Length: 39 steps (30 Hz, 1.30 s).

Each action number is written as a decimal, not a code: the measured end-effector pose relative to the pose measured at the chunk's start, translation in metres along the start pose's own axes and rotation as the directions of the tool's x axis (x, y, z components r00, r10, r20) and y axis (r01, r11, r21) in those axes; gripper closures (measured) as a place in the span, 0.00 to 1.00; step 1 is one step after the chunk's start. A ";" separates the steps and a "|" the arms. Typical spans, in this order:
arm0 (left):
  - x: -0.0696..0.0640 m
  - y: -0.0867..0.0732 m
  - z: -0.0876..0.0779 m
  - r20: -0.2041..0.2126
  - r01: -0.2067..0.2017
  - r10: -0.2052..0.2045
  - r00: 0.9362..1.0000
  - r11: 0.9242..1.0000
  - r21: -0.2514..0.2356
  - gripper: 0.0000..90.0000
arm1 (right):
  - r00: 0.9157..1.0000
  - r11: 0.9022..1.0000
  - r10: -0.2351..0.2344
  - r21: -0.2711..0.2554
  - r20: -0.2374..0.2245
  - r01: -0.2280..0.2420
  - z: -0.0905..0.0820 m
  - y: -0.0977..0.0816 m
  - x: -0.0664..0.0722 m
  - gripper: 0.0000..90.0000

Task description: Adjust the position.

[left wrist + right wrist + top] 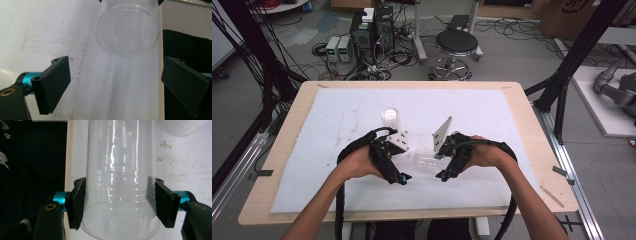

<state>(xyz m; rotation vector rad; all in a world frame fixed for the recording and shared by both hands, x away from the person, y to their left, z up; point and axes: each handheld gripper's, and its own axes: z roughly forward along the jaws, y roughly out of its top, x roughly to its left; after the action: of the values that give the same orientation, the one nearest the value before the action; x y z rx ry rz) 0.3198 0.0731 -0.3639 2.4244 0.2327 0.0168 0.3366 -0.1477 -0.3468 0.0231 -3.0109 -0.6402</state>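
White foam mat [337, 150] covers the wooden desk [532, 130]; lab floor behind has a round stool [456, 46], power supplies and loose cabling.

Right gripper [120, 205]: fingers [76, 202] clenched on a clear plastic cup [120, 182]. Both pads press the side wall near the rim end, one on each side. Wall looks seated flat against the pads, no obvious buckling. Gripping near the rim makes sense: stiffest part of a thin cup, least likely to crush.

In the high view the right gripper [446, 167] holds the clear plastic cup [424, 161] roughly level, just off the mat, between the two hands. Base end points toward the left gripper [404, 167].

Left gripper [112, 82]: fingers [53, 82] released, standing wide, nothing between the pads. In the left gripper view the clear plastic cup [127, 27] sits ahead of the gap with its round end facing the camera, apart from both pads. Looks lined up to take the free end, so my read is a handover or a two-handed pull. Could be nested cups being separated; ridges in the right gripper view hint at more than one wall, but I can't tell for sure.

Stack of white cups [390, 118] stands upright farther back on the mat, well apart from the hands; its ribbed edge [180, 127] shows at the top of the right gripper view. Probably the source or the destination.

Risk: thin wall, too much squeeze from a second grip will deform it.
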 end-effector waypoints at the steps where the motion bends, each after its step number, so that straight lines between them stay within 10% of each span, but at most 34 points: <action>1: 0.000 0.001 0.001 0.003 -0.002 0.002 1.000 1.000 -0.009 0.10 | 1.000 1.000 -0.007 -0.002 0.001 0.007 0.000 0.000 0.000 0.39; 39: -0.001 0.020 0.027 0.072 -0.041 0.037 0.997 0.997 0.062 0.46 | 0.999 0.999 -0.031 0.041 -0.010 0.032 0.006 0.005 0.000 0.38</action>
<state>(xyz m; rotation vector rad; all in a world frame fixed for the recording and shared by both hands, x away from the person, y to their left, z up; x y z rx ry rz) 0.3243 0.0411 -0.3716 2.4877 0.1555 -0.0599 0.3366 -0.1409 -0.3506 0.0757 -3.0197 -0.5790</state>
